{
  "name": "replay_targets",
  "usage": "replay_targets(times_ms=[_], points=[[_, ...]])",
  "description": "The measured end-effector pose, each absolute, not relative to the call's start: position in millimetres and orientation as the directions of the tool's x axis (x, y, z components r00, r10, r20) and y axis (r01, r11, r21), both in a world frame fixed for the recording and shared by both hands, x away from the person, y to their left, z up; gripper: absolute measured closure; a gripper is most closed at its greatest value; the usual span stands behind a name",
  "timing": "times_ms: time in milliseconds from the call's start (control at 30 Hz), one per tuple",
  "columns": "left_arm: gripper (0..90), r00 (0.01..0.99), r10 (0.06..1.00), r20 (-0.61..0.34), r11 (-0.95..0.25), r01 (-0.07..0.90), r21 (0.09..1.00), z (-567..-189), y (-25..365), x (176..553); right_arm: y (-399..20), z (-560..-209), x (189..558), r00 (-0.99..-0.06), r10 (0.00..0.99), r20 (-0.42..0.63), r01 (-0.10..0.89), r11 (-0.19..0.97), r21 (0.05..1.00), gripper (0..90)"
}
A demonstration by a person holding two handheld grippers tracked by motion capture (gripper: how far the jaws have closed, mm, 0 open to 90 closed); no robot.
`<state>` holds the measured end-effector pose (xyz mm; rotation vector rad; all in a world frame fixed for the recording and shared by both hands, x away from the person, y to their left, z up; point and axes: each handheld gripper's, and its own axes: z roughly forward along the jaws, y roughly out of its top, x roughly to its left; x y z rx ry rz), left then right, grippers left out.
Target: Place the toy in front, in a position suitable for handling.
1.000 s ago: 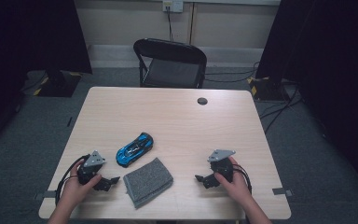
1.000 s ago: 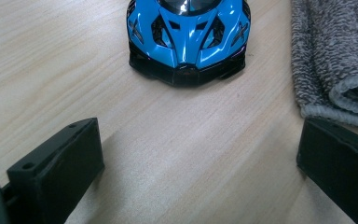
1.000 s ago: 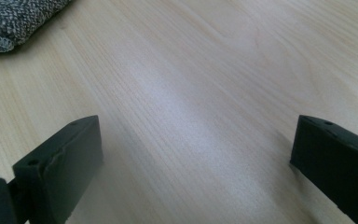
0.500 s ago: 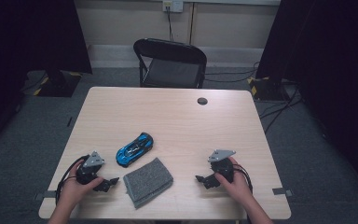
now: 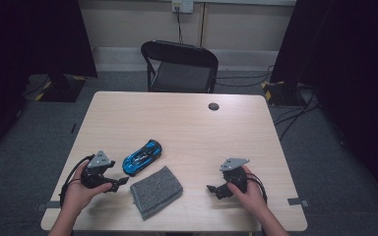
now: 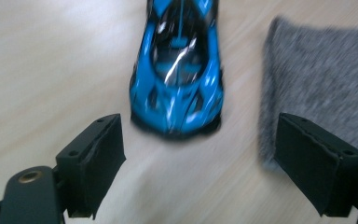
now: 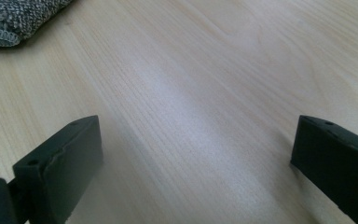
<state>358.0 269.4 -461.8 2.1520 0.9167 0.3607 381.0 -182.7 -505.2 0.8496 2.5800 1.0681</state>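
Left gripper view: left gripper (image 6: 198, 154) jaws apart near blue toy car (image 6: 179, 70), blurred; grey cloth (image 6: 321, 79) cut off right. Right gripper (image 7: 200, 172) jaws apart.

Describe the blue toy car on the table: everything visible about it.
The blue toy car is a glossy, low sports-car model with black windows and dark accents, seemingly painted metal or plastic. It stands upright on its wheels on the light wooden table, angled diagonally, just beyond the grey cloth. The open left tongs face one end without touching it; nothing else touches it.
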Motion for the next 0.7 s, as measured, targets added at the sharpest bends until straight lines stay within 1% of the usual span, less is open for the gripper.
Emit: replay_targets(times_ms=[67, 133, 267, 400, 533, 700], points=[[16.3, 0.711, 0.703, -0.016, -0.472, 0.482, 0.738, -456, 266, 363, -183, -505, 381, -0.808, 0.589, 0.014, 0.427, 0.568, 0.704, 1.4], [15.8, 0.707, 0.707, -0.035, -0.453, 0.49, 0.745, -454, 263, 368, -183, -505, 381, -0.808, 0.589, 0.015, 0.426, 0.567, 0.705, 1.4], [15.9, 0.703, 0.71, -0.04, -0.444, 0.491, 0.75, -450, 256, 377, -183, -505, 381, -0.809, 0.588, 0.015, 0.426, 0.569, 0.704, 1.4], [15.9, 0.701, 0.711, -0.048, -0.449, 0.506, 0.737, -454, 248, 390, -183, -505, 381, -0.808, 0.589, 0.014, 0.426, 0.567, 0.705, 1.4], [15.9, 0.692, 0.721, -0.035, -0.46, 0.517, 0.722, -455, 244, 400, -183, -505, 381, -0.808, 0.588, 0.014, 0.425, 0.568, 0.705, 1.4], [16.1, 0.703, 0.711, -0.027, -0.473, 0.506, 0.721, -456, 236, 413, -183, -505, 381, -0.808, 0.589, 0.013, 0.425, 0.568, 0.705, 1.4]])
